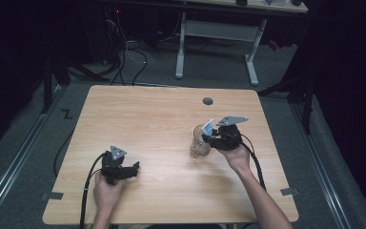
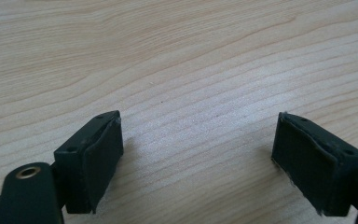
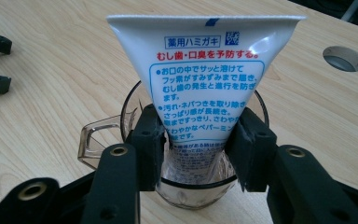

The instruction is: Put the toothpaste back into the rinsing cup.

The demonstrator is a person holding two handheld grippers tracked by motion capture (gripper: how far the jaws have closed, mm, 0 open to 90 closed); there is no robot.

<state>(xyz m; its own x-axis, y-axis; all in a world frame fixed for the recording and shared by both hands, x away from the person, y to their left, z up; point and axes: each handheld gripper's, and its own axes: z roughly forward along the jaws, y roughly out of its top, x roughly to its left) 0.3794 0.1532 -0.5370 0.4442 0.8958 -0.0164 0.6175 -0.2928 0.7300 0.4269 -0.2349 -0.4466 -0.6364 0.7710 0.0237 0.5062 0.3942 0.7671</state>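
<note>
Nearest us, our left gripper (image 1: 132,168) rests on the wooden table (image 1: 162,119), jaws spread wide with nothing between. Farther right, our right gripper (image 3: 196,144) flanks a toothpaste tube (image 3: 205,79) standing crimp-up in a clear glass mug (image 3: 189,189); whether its pads press, we cannot tell.

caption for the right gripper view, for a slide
Right gripper with its jaws either side of a white toothpaste tube standing cap-down in a clear handled cup on the wooden table.
</note>
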